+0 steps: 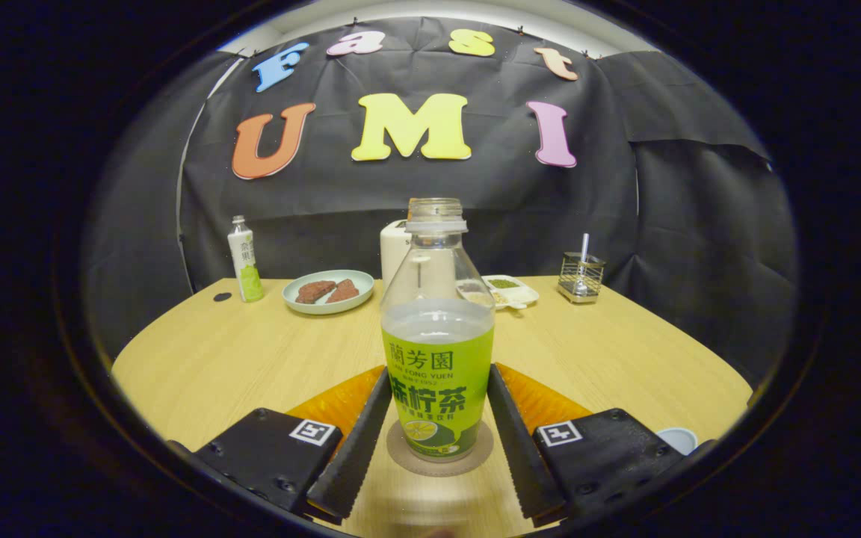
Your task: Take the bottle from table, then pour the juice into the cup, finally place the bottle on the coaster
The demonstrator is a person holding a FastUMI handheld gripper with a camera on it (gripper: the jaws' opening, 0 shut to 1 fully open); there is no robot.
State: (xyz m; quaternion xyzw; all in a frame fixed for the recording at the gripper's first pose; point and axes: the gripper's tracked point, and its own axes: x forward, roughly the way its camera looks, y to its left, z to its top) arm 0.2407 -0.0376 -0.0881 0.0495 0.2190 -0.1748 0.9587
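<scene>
A clear bottle (438,351) with a green label and no cap stands upright on a round brown coaster (408,462), about half full of pale juice. My gripper (439,370) has one finger on each side of the bottle. Both fingertips touch the label's sides with no gap showing, so the gripper is shut on the bottle. A pale cup (676,439) peeks out just right of the right finger, near the table's front edge; its inside is hidden.
On the far side of the wooden table (214,359) stand a small white-and-green bottle (245,259), a plate (328,302) with brown pieces, a white jug-like container (393,250), a white tray (513,293) and a metal holder (581,276).
</scene>
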